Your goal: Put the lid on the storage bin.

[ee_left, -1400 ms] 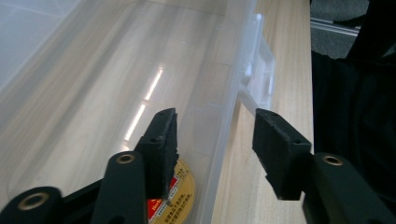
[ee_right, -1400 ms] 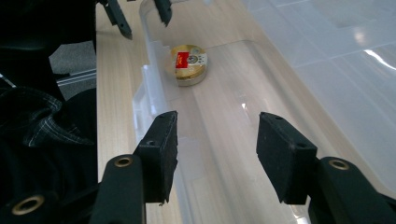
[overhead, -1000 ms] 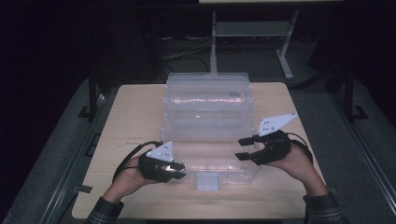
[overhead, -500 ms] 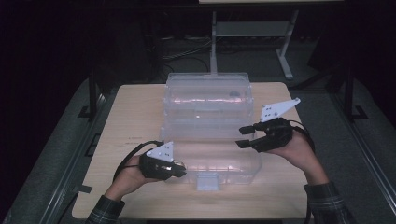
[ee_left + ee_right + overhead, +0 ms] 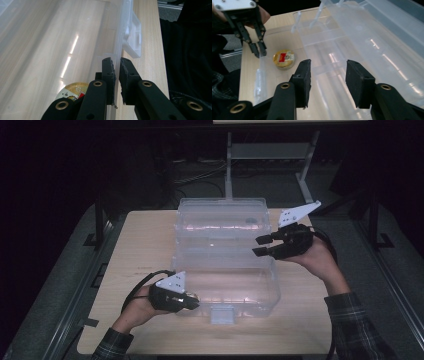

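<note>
Clear plastic storage box standing open on the wooden table, its lid laid flat toward the person and its deeper base behind; a latch tab projects from the lid's near edge. Left gripper at the near left corner of the lid, its jaws drawn almost together on the thin clear rim, as the left gripper view shows along the black pads; whether the rim is truly pinched or merely bracketed is hard to tell, though the gap is no wider than the plastic. Right gripper held raised over the right side of the box, near the seam between lid and base, jaws spread wide and holding nothing; its own view looks down between the pads into the clear shell. A small round gold tin with a red label lies inside the lid half, near the corner where the left gripper stands, apart from both grippers. Judged state of the work: the box is open and steadied by the left hand; the tin is untouched; what is left appears to be for the free right gripper to reach in for the tin, or for the lid to be swung shut.
</note>
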{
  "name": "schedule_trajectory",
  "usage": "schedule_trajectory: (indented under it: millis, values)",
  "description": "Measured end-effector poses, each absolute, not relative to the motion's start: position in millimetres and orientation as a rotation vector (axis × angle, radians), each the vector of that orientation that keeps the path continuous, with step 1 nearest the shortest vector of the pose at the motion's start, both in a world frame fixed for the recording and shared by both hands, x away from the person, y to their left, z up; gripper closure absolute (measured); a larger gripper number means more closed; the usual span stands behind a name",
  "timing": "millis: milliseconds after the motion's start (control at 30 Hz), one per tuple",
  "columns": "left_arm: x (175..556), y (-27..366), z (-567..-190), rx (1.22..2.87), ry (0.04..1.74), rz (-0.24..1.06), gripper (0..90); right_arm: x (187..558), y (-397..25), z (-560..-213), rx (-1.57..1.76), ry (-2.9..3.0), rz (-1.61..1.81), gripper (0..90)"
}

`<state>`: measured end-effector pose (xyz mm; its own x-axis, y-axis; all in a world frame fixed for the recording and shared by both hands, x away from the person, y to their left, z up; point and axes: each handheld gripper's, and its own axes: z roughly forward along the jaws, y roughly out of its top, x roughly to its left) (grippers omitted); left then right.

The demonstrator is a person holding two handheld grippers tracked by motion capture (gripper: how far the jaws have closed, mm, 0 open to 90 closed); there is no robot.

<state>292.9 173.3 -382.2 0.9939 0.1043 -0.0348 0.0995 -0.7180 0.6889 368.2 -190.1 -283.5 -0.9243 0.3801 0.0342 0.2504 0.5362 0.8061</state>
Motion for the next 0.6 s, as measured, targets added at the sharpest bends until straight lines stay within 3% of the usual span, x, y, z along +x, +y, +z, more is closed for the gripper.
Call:
schedule_trajectory:
  millis: [600]
  values:
    - [293,174,-383,2.367,0.137,0.003,82.8,425,-179,-279,0.545,2.662,1.259,63.9]
